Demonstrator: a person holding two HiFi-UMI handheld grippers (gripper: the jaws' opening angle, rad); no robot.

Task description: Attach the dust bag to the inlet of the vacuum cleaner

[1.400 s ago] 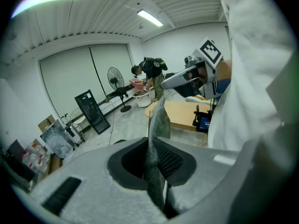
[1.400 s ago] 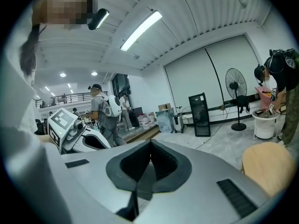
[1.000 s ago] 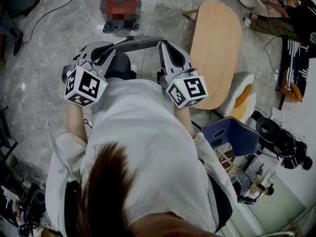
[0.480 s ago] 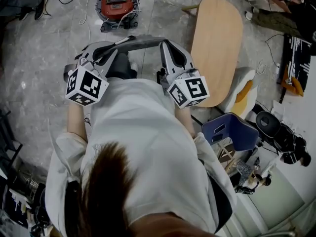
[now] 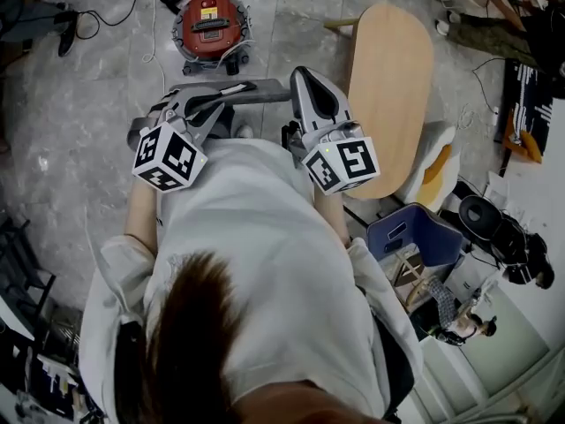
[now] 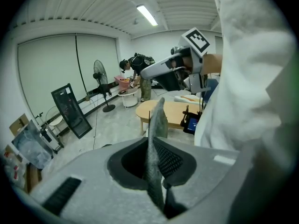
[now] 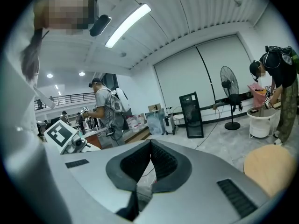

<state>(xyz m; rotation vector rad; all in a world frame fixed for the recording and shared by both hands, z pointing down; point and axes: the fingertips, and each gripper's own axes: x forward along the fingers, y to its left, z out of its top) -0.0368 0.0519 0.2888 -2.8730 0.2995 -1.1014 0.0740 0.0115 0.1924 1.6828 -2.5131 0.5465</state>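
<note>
Head view: left gripper [image 5: 231,92] pinches dust bag [image 5: 265,87] edge; right gripper [image 5: 299,77] closed; floor [image 5: 88,104] gap before vacuum cleaner [image 5: 207,25].

The red canister vacuum cleaner [image 5: 209,26] on the floor has come further into the head view. It now shows whole, with its black hose curling at the far edge. The left claw [image 5: 228,93], gripping the grey dust bag [image 5: 260,87], has shifted right, slightly narrowing the gap to the right claw [image 5: 298,76].
</note>
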